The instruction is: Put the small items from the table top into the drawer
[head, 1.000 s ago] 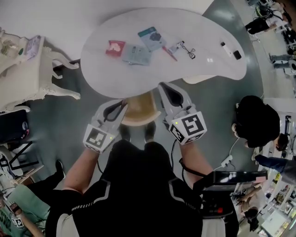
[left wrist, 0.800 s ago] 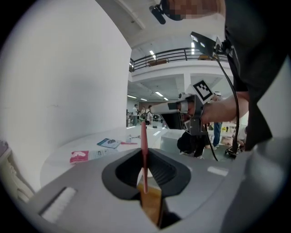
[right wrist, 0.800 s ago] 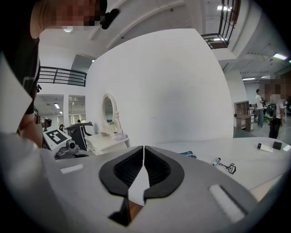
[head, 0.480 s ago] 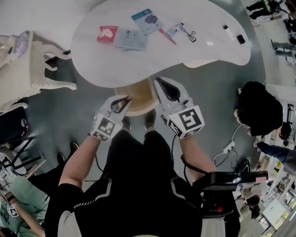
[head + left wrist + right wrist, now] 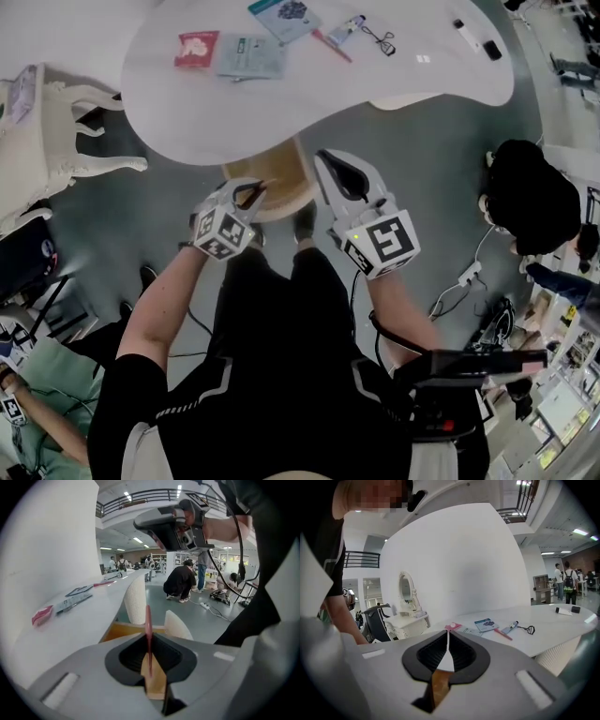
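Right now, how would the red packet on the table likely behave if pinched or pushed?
The red packet lies flat and thin on the table, so it is probably light and floppy. No raised edge shows, so jaws may struggle to get under it. The top looks smooth, so a push would likely slide it.

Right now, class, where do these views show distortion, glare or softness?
Head view: wide lens curves the bright white table top. Left gripper view: dark rounded corners, flaring ceiling lights, soft thin red item in the left tool. Right gripper view: same dark corners, mosaic patch top left.
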Available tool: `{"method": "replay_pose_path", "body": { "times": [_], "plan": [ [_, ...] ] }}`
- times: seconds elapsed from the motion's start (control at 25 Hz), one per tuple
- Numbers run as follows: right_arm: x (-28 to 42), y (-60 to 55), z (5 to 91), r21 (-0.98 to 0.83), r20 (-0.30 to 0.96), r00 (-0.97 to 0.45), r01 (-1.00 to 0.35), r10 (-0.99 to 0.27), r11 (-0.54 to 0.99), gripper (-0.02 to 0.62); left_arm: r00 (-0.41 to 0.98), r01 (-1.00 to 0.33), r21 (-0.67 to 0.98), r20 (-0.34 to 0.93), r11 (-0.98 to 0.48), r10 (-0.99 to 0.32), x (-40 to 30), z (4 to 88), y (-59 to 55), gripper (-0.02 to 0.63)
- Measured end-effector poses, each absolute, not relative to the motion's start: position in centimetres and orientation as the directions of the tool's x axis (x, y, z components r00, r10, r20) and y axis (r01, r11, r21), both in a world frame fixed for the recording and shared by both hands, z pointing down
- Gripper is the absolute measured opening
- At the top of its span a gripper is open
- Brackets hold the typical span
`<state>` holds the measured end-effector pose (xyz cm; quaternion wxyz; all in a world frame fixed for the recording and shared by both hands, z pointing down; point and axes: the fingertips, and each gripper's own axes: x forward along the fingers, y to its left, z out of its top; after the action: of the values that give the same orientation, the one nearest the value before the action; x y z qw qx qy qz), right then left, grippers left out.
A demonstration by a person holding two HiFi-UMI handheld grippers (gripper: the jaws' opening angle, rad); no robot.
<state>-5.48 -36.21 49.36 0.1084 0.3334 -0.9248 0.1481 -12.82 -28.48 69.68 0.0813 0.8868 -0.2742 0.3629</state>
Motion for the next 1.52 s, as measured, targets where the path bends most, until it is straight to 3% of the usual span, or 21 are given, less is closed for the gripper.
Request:
{"method": "replay_pose_path", "body": {
  "times": [0.96,1.52],
  "plan": [
    [-3.7,-35.2,50.0,-0.175,0.343,-0.721,-0.679,-0.602,0.713,0.017,0.568,-0.573,0.016,0.729,-0.819,-0.383,-13.2,75.3,-29.7,0.04],
    [-1.3,-35.0,52.0,-0.161,0.353,-0.708,-0.69,-0.612,0.705,0.017,0.447,-0.493,0.0,0.858,-0.87,-0.253,-12.2,80.9,-30.6,0.04]
  ]
}}
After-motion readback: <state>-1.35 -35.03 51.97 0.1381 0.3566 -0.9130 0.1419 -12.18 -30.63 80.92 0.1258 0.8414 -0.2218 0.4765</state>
